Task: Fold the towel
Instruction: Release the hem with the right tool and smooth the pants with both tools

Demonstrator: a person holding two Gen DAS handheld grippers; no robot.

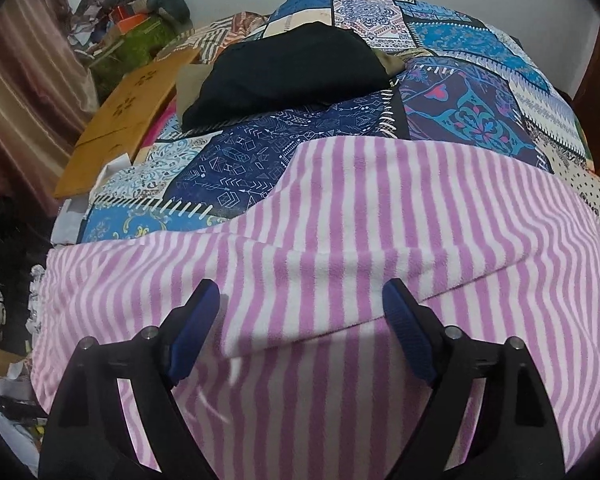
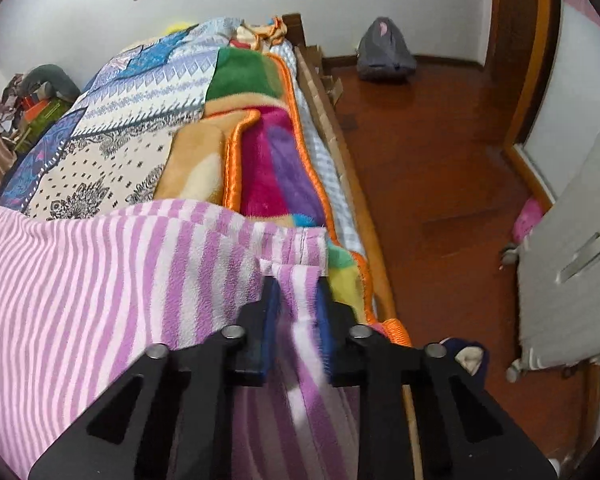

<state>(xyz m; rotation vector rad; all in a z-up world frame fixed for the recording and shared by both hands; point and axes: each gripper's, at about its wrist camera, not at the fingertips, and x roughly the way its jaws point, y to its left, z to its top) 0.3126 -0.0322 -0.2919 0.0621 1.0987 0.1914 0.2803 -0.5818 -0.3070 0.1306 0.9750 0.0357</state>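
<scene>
In the left wrist view, the left gripper (image 1: 300, 304) has its fingers (image 1: 404, 328) spread wide over the towel (image 1: 340, 208). A folded corner of the pink and white striped cloth lies between them, but the blue pads do not press on it; the right pad seems to be just beside the fold edge, though the view does not show if it touches.

In the right wrist view, the right gripper (image 2: 298, 300) has its fingers (image 2: 325, 312) almost together, and they clamp a bunched edge of the towel (image 2: 100, 280). A blurred strip of the cloth hangs down between the black arms.

The towel lies spread on the bed, near its foot end. Behind it is a blue patchwork bedcover (image 1: 440, 120), and on this a black folded cloth (image 1: 288, 76). At the bed's right side lies a fleece blanket (image 2: 268, 168) in many colours, beside the wooden bed rail (image 2: 360, 200). Farther away, a grey bag (image 2: 384, 52) stands on the red-brown floor (image 2: 440, 160) by the wall.
</scene>
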